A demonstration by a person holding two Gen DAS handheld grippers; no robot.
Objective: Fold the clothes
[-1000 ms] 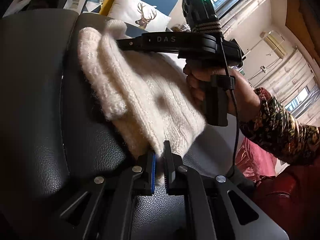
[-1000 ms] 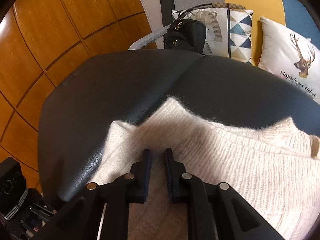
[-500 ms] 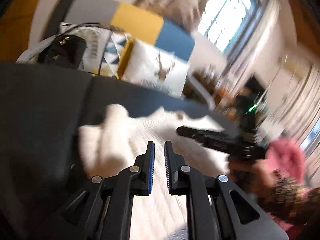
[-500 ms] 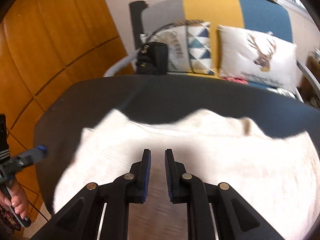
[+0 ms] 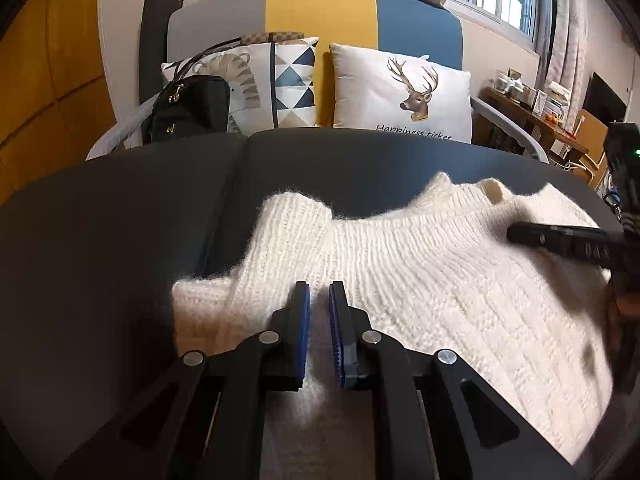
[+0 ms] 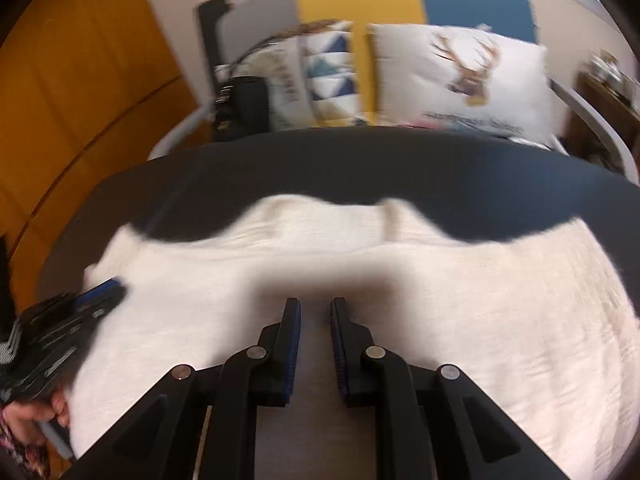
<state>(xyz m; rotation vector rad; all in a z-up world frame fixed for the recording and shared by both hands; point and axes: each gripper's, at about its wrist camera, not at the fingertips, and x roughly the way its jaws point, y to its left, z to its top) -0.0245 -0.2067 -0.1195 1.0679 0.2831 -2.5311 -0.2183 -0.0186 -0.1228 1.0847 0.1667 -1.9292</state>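
A cream knitted sweater [image 5: 432, 280] lies folded on a dark leather surface [image 5: 120, 240]. It also shows, blurred, in the right wrist view [image 6: 400, 280]. My left gripper [image 5: 319, 300] hovers over the sweater's near left part, its jaws a narrow gap apart with nothing between them. My right gripper [image 6: 315, 308] hovers over the sweater's near middle, also slightly parted and empty. The right gripper shows at the right edge of the left wrist view [image 5: 568, 240]; the left one shows at the left edge of the right wrist view [image 6: 80, 304].
Behind the leather surface stands a sofa with a deer cushion [image 5: 404, 92], a patterned cushion [image 5: 276, 84] and a black handbag [image 5: 188, 108]. Orange wood panels [image 6: 80, 80] line the left wall. A cluttered side table [image 5: 536, 108] stands far right.
The left gripper let go of the sweater's edge and both grippers lifted and drew back. The sweater now lies flatter and wider across the surface.
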